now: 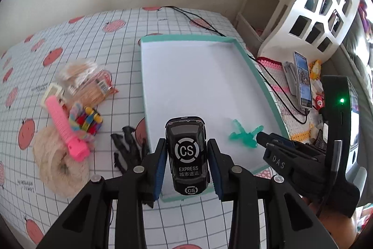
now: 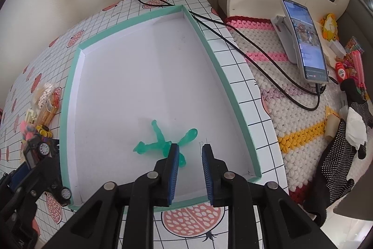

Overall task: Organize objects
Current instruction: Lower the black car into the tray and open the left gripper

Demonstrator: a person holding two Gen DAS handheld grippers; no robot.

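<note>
Now the left tool [image 1: 186, 156] is clamped on a black toy car [image 1: 187, 155], its blue pads pressing the car's two sides, the roof with the "CS EXPRESS" print facing the camera; the car hangs clear above the near edge of a shallow white tray with a mint-green rim [image 1: 248, 57]; seen from the right wrist view, the same car [image 2: 38, 151] sits in that tool just outside the tray's left rim [image 2: 67, 95]; the right tool [image 2: 190, 151] is released, its jaws standing apart with nothing between them; a translucent green figure [image 2: 160, 144] lies on the tray floor near the near right corner, just beside the left pad and not gripped; the tray rests on a surface covered in a grid-and-pomegranate cloth [image 1: 121, 39]; toward the surface's left edge lies a loose heap: a pink comb [image 1: 64, 123], a coil of pale string [image 1: 53, 160], a bag of cotton swabs [image 1: 81, 76] and a bunch of coloured clips [image 1: 89, 119]; a black toy claw [image 1: 127, 148] lies between that heap and the tray; beyond the surface's right edge, a phone [image 2: 305, 39] leans on a stand over a crocheted mat [image 2: 279, 90].
</note>
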